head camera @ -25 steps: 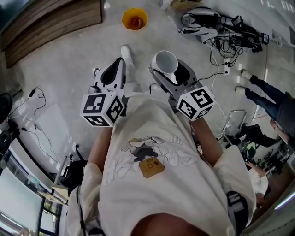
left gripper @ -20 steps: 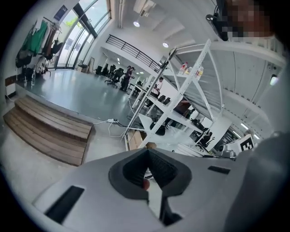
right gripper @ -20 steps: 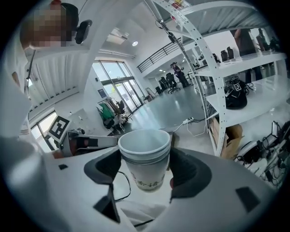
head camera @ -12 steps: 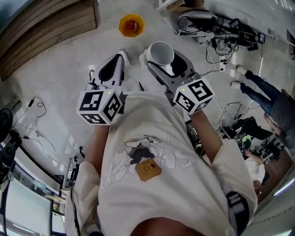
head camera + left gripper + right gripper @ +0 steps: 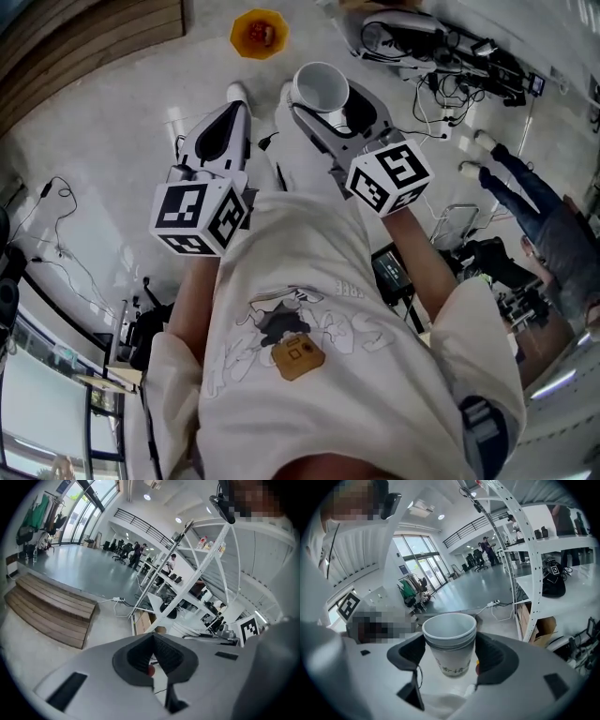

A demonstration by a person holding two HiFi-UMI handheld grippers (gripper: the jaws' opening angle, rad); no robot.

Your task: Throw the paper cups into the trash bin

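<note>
Gripping the paper cups (image 5: 450, 641), right gripper (image 5: 323, 98) had both jaws pressed against the cup wall, one pad on each side. Looked like two white cups nested, double rim visible, some print low on the side, too small to read. Cups sat upright between the jaws, mouth open toward the head camera.

Orange trash bin (image 5: 256, 33) stood on the pale floor, something red inside it. Cups were held short of the bin, on the person's side of it and off to its right in the head view, well apart from it, not over its opening.

Left gripper (image 5: 152, 667) was also on the person's side of the bin, roughly level with the right one. Jaws were drawn together, pads meeting in a narrow V, nothing held.

Each gripper's marker cube (image 5: 199, 217) sat nearer the person's white shirt (image 5: 309, 309) than the bin.

Cable tangle (image 5: 441, 56) lay on the floor to the right of the bin. Wooden steps (image 5: 47, 611) ran to the bin's left; white shelving (image 5: 187, 569) stood beyond it in the left gripper view.
</note>
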